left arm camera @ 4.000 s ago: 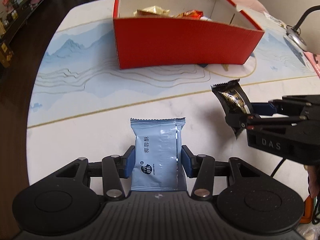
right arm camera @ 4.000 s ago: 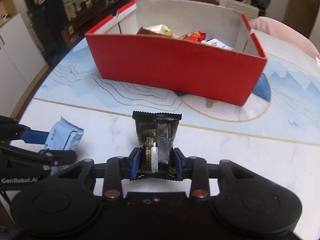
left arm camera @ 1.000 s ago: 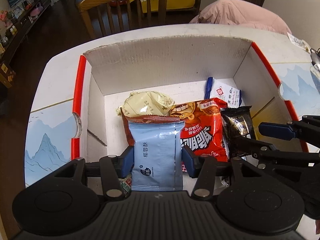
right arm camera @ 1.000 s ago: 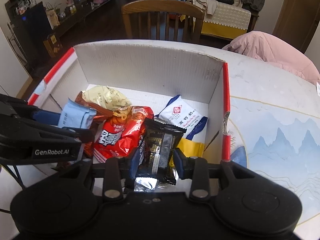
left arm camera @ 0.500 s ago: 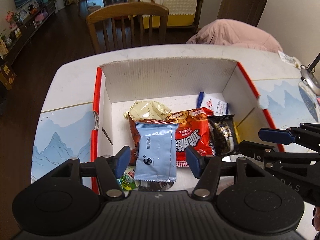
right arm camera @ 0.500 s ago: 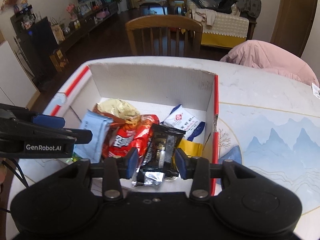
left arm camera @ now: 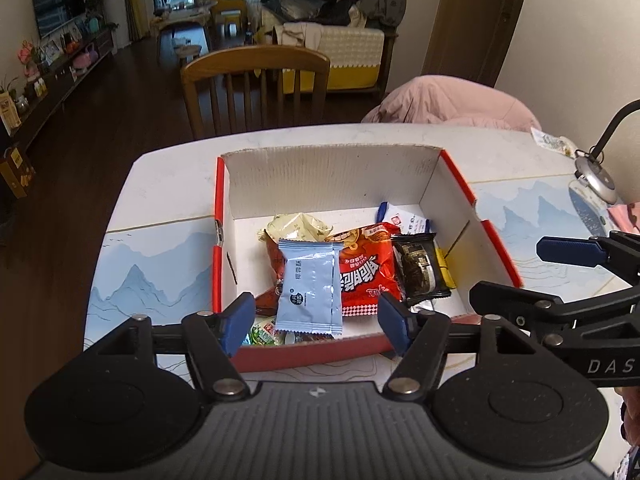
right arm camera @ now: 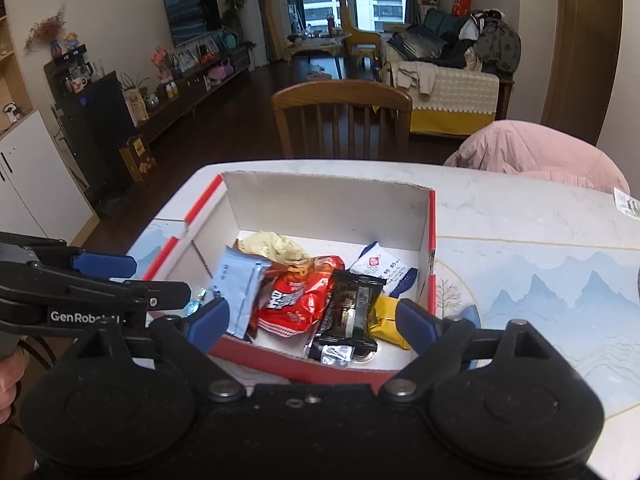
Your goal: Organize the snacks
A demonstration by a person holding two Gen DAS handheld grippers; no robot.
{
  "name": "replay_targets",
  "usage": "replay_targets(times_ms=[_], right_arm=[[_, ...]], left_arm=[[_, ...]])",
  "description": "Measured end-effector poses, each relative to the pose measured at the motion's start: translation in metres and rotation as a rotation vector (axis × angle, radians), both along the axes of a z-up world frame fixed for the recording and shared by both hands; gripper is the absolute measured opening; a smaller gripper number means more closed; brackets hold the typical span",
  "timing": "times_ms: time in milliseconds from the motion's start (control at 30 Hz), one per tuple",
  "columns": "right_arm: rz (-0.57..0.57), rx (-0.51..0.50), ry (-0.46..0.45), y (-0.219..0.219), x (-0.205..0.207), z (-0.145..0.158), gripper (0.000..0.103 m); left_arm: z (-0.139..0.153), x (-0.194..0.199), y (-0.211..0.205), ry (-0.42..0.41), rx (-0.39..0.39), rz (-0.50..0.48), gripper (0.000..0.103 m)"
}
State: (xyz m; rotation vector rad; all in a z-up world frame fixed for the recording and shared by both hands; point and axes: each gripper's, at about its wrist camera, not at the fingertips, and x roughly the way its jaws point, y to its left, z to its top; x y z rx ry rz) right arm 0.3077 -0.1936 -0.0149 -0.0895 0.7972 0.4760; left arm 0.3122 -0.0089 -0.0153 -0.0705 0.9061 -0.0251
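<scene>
A red cardboard box with a white inside stands on the table and holds several snacks. A light blue packet lies on the pile at the left. A black packet lies at the right, beside a red packet. My left gripper is open and empty above the box's near wall. My right gripper is open and empty, also above the near wall. Each gripper shows in the other's view, at the right and at the left.
A wooden chair stands behind the table. A pink garment lies at the far right edge. A desk lamp stands on the right. The table mat has a blue mountain print.
Both grippers opened wider and pulled back and up from the box. The blue packet and the black packet now lie loose on the pile inside.
</scene>
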Motion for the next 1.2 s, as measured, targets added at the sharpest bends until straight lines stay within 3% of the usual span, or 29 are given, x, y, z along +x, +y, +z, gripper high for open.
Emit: replay_targets(times_ms=[133, 267, 633, 733, 967, 1067, 1200], right_arm=[[-0.004, 0.017, -0.018, -0.001, -0.015, 0.007, 0.092], [-0.014, 0.030, -0.054, -0.003, -0.027, 0.015, 0.100], [-0.047, 0.103, -0.086, -0.019, -0.053, 0.026, 0.103], [-0.048, 0.133, -0.077, -0.024, -0.056, 0.026, 0.103], [-0.040, 0.154, -0.108, -0.031, -0.069, 0.024, 0.103], [-0.023, 0.161, -0.127, -0.032, -0.075, 0.024, 0.103], [-0.013, 0.161, -0.155, -0.031, -0.079, 0.025, 0.103]], left_arm=[[0.007, -0.017, 0.002, -0.025, -0.010, 0.001, 0.070], [0.012, -0.031, 0.003, -0.050, -0.018, -0.004, 0.071], [0.021, -0.070, -0.001, -0.096, -0.052, -0.019, 0.074], [0.022, -0.077, -0.001, -0.105, -0.064, -0.016, 0.082], [0.027, -0.090, -0.004, -0.138, -0.090, -0.020, 0.089], [0.029, -0.093, -0.004, -0.157, -0.109, -0.016, 0.103], [0.030, -0.094, -0.005, -0.166, -0.109, -0.008, 0.103]])
